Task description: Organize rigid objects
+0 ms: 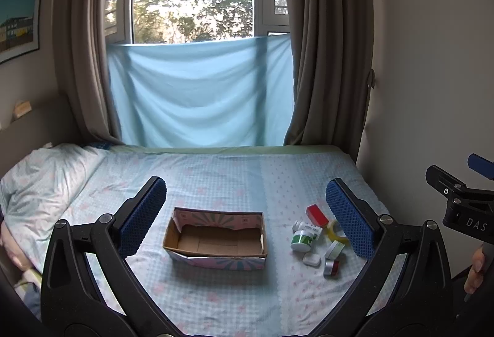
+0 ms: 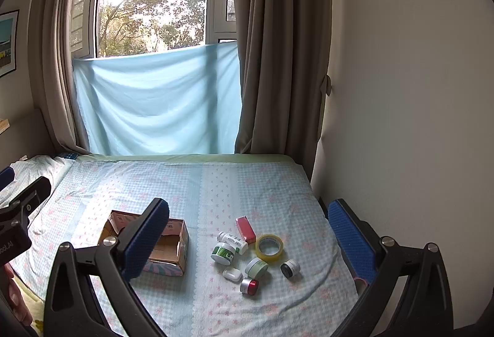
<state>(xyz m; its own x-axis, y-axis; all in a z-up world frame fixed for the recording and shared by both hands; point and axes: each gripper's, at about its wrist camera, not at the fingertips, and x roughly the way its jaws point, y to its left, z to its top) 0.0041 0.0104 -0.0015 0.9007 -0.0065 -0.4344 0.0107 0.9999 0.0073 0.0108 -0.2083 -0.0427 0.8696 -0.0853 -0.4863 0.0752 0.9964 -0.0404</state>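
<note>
Both grippers, left gripper and right gripper, hover with jaws spread; the open cardboard box sits empty, probably to receive the small rigid jars clustered beside it.

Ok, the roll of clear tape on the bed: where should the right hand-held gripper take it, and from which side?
Come from above. The tape roll lies flat, hole up, so put one finger inside the hole and one outside, pinching the right rim, which looks clear; the red box crowds the left.
</note>
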